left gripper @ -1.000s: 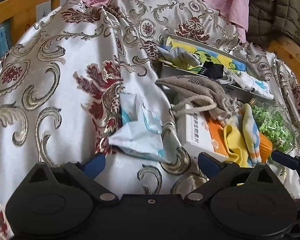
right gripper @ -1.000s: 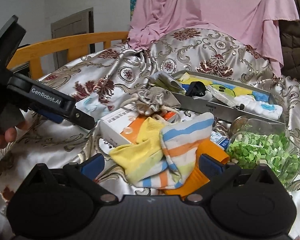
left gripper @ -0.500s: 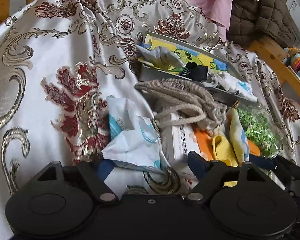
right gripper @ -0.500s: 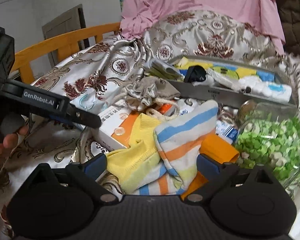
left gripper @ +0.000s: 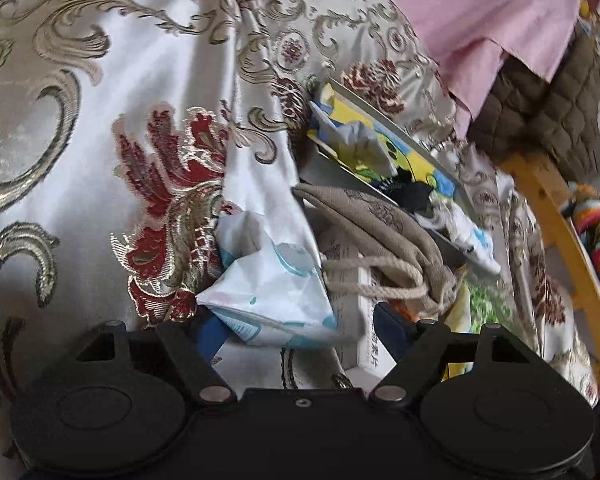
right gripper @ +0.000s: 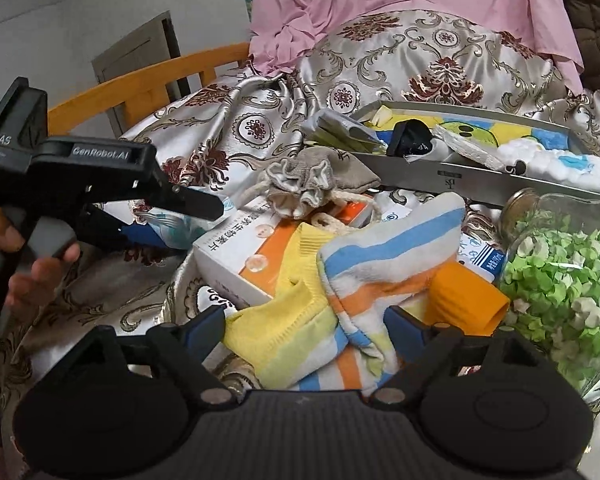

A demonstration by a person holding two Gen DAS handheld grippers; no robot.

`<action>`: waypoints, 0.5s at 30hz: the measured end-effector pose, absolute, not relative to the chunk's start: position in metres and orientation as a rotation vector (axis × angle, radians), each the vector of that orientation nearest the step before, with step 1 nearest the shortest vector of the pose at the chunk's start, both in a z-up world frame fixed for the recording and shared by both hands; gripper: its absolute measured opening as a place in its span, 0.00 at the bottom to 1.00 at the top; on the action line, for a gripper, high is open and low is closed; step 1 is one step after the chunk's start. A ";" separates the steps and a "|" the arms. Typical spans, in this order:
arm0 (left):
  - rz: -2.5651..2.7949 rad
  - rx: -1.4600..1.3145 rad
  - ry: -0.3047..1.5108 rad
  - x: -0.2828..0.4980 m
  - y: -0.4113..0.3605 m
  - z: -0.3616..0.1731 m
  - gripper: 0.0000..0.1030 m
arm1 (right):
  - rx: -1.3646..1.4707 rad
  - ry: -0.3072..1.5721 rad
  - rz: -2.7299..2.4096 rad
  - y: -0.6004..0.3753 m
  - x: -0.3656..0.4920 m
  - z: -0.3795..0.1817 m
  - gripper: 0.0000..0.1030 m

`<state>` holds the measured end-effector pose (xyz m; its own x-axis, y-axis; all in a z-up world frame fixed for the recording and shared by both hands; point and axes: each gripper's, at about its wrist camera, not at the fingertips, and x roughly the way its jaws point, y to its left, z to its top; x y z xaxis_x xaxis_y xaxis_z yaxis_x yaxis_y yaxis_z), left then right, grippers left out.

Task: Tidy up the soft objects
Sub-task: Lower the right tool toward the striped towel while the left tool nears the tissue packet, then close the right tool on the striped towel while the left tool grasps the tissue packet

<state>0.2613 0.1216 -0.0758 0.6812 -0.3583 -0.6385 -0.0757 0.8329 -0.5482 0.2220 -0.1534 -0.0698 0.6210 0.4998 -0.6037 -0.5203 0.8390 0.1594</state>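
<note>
Now, left wrist: my left gripper [left gripper: 296, 330] is spread wide, empty, straddling the crumpled tissue pack [left gripper: 272, 292] beside the white box [left gripper: 356, 320]; next, close on it. Open quilt lies left of the box. Right wrist: my right gripper [right gripper: 306, 326] gapes, empty, around the striped sock [right gripper: 380, 264] on that box, jar [right gripper: 568, 280] crowding close.
</note>
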 end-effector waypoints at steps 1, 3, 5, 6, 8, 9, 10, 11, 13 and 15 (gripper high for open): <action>-0.164 -0.592 0.814 0.261 0.124 -0.076 0.77 | -0.034 0.683 0.587 -0.153 0.221 -0.070 0.88; -0.151 -0.625 0.803 0.260 0.127 -0.078 0.77 | -0.031 0.682 0.588 -0.153 0.221 -0.070 0.88; -0.139 -0.665 0.794 0.260 0.132 -0.079 0.77 | -0.029 0.681 0.587 -0.153 0.221 -0.070 0.88; -0.132 -0.683 0.788 0.259 0.134 -0.080 0.76 | -0.028 0.680 0.586 -0.153 0.221 -0.070 0.87; -0.114 -0.704 0.779 0.258 0.136 -0.081 0.72 | -0.025 0.678 0.585 -0.154 0.222 -0.070 0.84; -0.100 -0.704 0.778 0.258 0.136 -0.081 0.65 | -0.023 0.676 0.584 -0.154 0.222 -0.069 0.81; -0.075 -0.704 0.774 0.257 0.136 -0.082 0.59 | -0.020 0.675 0.583 -0.154 0.222 -0.069 0.80; -0.050 -0.707 0.773 0.257 0.137 -0.084 0.49 | -0.017 0.676 0.579 -0.154 0.222 -0.069 0.79; -0.037 -0.733 0.761 0.255 0.141 -0.088 0.47 | -0.012 0.676 0.575 -0.156 0.222 -0.069 0.76; -0.029 -0.739 0.750 0.255 0.141 -0.087 0.46 | -0.012 0.676 0.571 -0.156 0.222 -0.069 0.74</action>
<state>0.2547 0.1409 -0.0872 0.7432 -0.2762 -0.6094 -0.2286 0.7512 -0.6192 0.2220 -0.1559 -0.0688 0.6336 0.4956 -0.5940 -0.5033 0.8472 0.1700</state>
